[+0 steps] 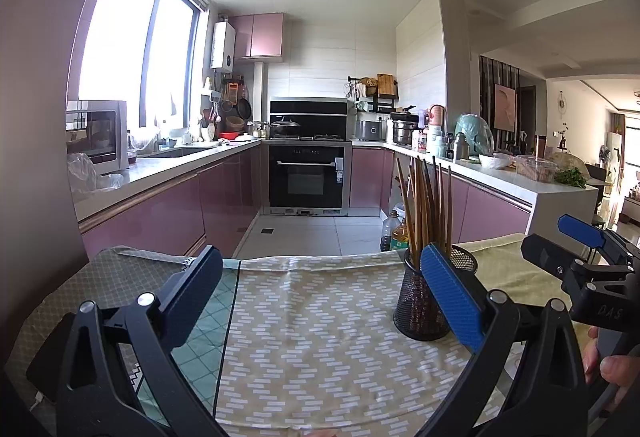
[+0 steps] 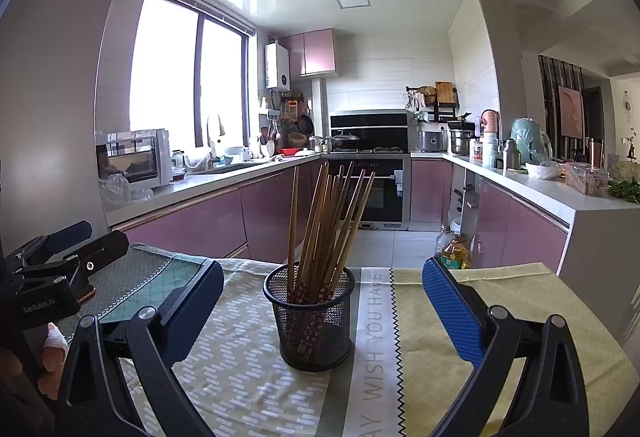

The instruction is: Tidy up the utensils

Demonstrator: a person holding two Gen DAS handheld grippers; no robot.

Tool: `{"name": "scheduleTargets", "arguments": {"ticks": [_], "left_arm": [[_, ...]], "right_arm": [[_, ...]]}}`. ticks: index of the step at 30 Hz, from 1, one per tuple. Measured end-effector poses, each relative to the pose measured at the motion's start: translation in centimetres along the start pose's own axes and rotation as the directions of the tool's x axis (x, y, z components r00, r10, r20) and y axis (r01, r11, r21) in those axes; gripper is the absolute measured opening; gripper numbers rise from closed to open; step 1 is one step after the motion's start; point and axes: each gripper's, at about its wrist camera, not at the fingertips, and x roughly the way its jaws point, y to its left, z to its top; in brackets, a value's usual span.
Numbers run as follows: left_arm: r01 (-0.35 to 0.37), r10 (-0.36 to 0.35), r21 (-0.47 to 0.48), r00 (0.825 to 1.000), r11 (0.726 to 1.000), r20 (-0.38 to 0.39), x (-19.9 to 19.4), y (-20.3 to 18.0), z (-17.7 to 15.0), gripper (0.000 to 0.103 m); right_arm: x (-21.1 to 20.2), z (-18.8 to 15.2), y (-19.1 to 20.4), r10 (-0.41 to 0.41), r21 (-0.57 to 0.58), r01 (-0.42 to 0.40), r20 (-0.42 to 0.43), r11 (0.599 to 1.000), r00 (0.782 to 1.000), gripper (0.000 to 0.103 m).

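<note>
Chopsticks [image 2: 326, 221], upright between right claw [image 2: 320, 301] fingers

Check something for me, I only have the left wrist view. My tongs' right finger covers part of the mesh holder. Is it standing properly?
Observer: Yes. In the right wrist view the black mesh holder shows whole, upright on the tablecloth.
Operator: Are the right tongs gripping anything?
Observer: No. The right tongs are open. The holder sits in the gap between the fingers and touches neither.
Operator: Any chopsticks loose on the cloth?
Observer: None visible there. The wooden chopsticks all stand in the holder, with the patterned ends down.
</note>
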Motion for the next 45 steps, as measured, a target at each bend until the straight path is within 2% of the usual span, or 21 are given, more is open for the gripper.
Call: {"name": "scheduleTargets", "arguments": {"ticks": [45], "left_arm": [[-0.011,0.011,-0.002,1.000,1.000,-0.002,-0.29,-0.11,-0.23,0.098]], "right_arm": [[0.07,-0.27,0.19,0.000,0.010,0.000,0.001,1.000,1.000,0.096]]}}
